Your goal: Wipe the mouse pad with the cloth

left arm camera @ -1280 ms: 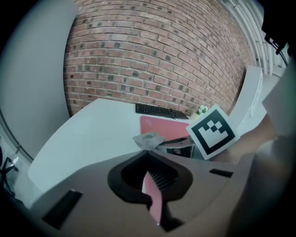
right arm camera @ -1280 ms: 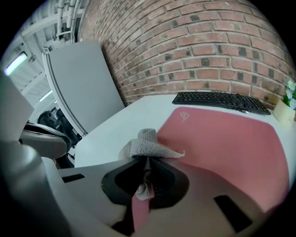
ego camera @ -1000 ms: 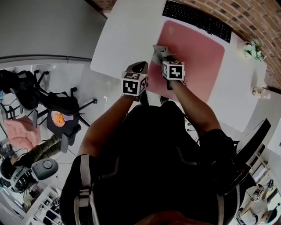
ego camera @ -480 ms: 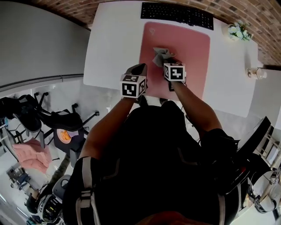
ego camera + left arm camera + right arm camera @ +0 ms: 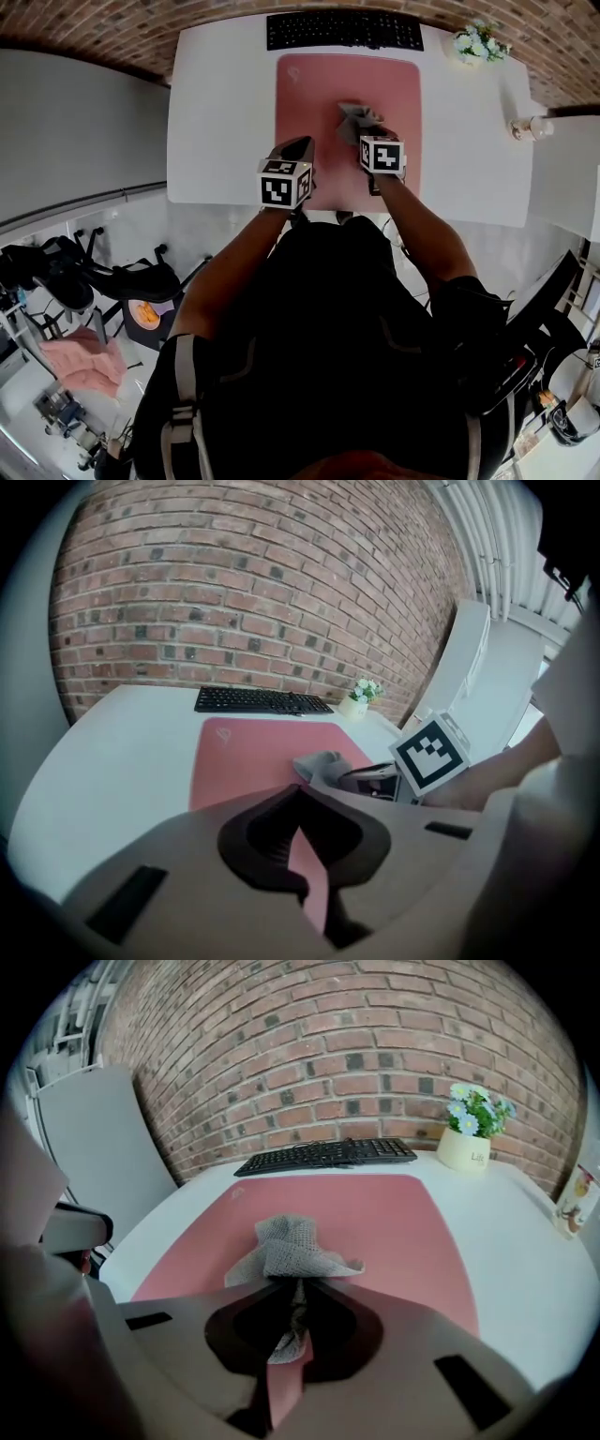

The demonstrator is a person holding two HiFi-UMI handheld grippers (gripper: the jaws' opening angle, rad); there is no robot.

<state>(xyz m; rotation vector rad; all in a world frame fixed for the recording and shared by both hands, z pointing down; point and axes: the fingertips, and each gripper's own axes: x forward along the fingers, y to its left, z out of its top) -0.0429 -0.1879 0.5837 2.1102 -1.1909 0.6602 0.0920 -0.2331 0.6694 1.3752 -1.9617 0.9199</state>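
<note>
A pink mouse pad point(image 5: 319, 103) point(image 5: 375, 1232) point(image 5: 244, 757) lies on the white desk point(image 5: 216, 112), just in front of a black keyboard point(image 5: 343, 29). A grey cloth point(image 5: 355, 120) point(image 5: 289, 1249) point(image 5: 319, 764) rests bunched on the pad, and my right gripper point(image 5: 367, 141) point(image 5: 292, 1299) is shut on its near end. My left gripper point(image 5: 298, 150) point(image 5: 302, 855) hovers over the pad's near left corner, jaws shut with nothing between them.
A small pot of flowers point(image 5: 478, 42) point(image 5: 471, 1133) stands at the desk's far right, with a small bottle point(image 5: 531, 127) beyond it. A brick wall point(image 5: 328, 1044) backs the desk. Chairs point(image 5: 112, 281) and clutter sit on the floor to the left.
The view has swung so the desk sits squarer and farther up the picture. The right gripper and cloth have shifted slightly right on the pad. The left gripper holds its place.
</note>
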